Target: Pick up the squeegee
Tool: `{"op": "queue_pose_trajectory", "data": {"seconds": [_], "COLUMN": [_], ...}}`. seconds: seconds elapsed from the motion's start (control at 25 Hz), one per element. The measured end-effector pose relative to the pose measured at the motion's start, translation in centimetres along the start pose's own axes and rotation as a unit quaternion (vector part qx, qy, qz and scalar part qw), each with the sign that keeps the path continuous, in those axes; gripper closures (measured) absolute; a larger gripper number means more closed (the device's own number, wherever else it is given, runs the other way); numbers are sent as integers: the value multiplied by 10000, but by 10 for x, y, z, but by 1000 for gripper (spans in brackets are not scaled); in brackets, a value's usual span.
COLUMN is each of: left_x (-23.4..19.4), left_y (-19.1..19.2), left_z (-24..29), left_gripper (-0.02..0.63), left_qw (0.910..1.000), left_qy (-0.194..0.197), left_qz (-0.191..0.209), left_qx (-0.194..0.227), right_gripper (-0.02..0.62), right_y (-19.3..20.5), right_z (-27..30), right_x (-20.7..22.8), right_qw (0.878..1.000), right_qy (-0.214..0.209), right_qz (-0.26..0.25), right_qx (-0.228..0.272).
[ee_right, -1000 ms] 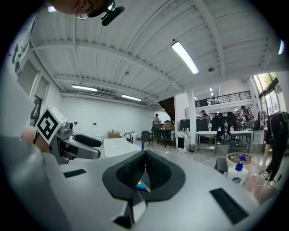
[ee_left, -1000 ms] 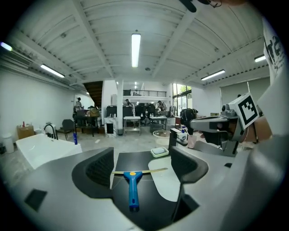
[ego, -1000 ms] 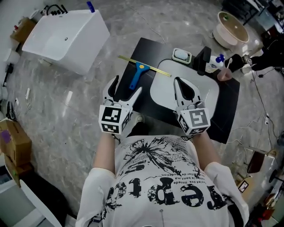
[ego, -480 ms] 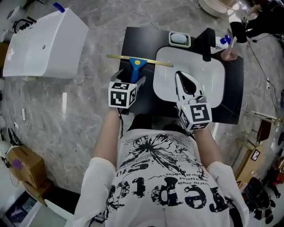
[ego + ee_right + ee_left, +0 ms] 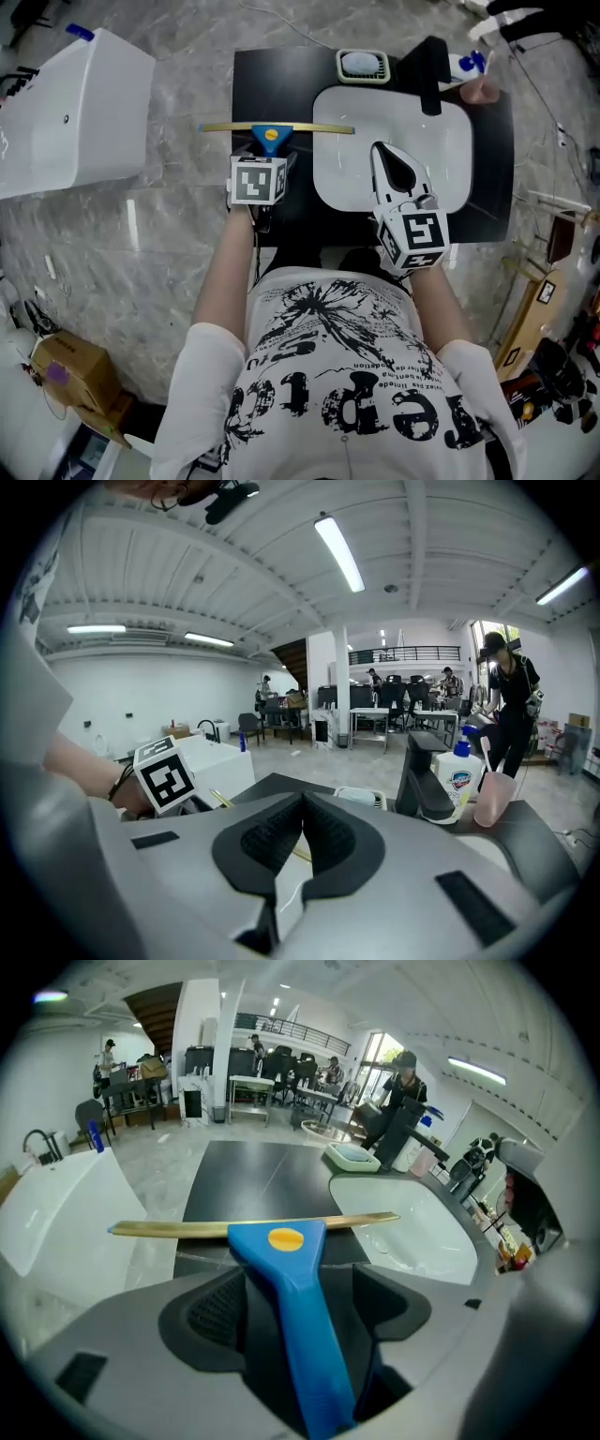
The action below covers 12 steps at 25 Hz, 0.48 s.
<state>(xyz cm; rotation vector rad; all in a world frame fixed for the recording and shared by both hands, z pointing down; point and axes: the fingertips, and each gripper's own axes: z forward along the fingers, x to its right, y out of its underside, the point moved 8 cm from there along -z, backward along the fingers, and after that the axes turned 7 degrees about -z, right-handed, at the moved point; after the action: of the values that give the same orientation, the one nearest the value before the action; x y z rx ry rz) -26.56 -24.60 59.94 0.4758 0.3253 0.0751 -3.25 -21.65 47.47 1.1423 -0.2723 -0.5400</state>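
The squeegee (image 5: pixel 272 133) has a blue handle and a long yellow blade. It lies on the black table (image 5: pixel 281 75), with its blade reaching past the table's left edge and over the sink rim. In the left gripper view the blue handle (image 5: pixel 291 1307) runs between the jaws, and dark gaps show on both sides of it. My left gripper (image 5: pixel 270 156) is open around that handle. My right gripper (image 5: pixel 382 152) hovers over the white sink and is shut with nothing in it; in the right gripper view its pads (image 5: pixel 323 841) meet.
A white sink basin (image 5: pixel 450 141) is set in the table's right half, with a black faucet (image 5: pixel 431 70) behind it. A soap dish (image 5: pixel 362 64), a spray bottle (image 5: pixel 469 64) and a pink cup (image 5: pixel 484 90) stand along the back. A white tub (image 5: pixel 66 112) sits on the floor at left.
My left gripper has moved forward from the table's near edge until its jaws straddle the squeegee handle. The right gripper has stayed shut over the sink. The head view has shifted.
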Motion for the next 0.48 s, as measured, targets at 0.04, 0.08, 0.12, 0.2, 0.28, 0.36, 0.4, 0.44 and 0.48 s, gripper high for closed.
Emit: {"op": "queue_pose_trajectory", "data": {"seconds": [0.04,0.08,0.12,0.2,0.28,0.36,0.4,0.44,0.48], "left_x": [0,0,-1,-3,-4,-4,-4,-4,-5], "left_y": [0,0,0,0,0,0,0,0,0], "left_z": [2,4,5,8,8,7,6,5,5], "left_gripper": [238,246,263,344,365,374,379,383,388], "left_qw": [9999,9997,9994,9983,9976,9975,9974,9973,9971], "left_qy": [-102,-209,-331,-574,-679,-696,-706,-719,-729], "left_qz": [36,63,70,83,122,124,141,168,199], "left_qx": [-62,-94,-83,-23,-9,-3,6,22,42], "right_gripper": [580,580,580,580,580,580,580,580,581], "right_y": [0,1,1,1,1,1,0,-1,-2], "right_z": [0,0,0,1,2,2,2,3,3], "right_x": [3,6,9,14,18,20,21,21,21], "right_qw": [10000,10000,10000,10000,10000,10000,10000,10000,10000], "right_qy": [25,46,61,75,72,55,37,16,-2], "right_qz": [10,21,31,49,58,78,86,87,81], "right_qx": [-9,-12,-9,4,15,15,14,18,27]}}
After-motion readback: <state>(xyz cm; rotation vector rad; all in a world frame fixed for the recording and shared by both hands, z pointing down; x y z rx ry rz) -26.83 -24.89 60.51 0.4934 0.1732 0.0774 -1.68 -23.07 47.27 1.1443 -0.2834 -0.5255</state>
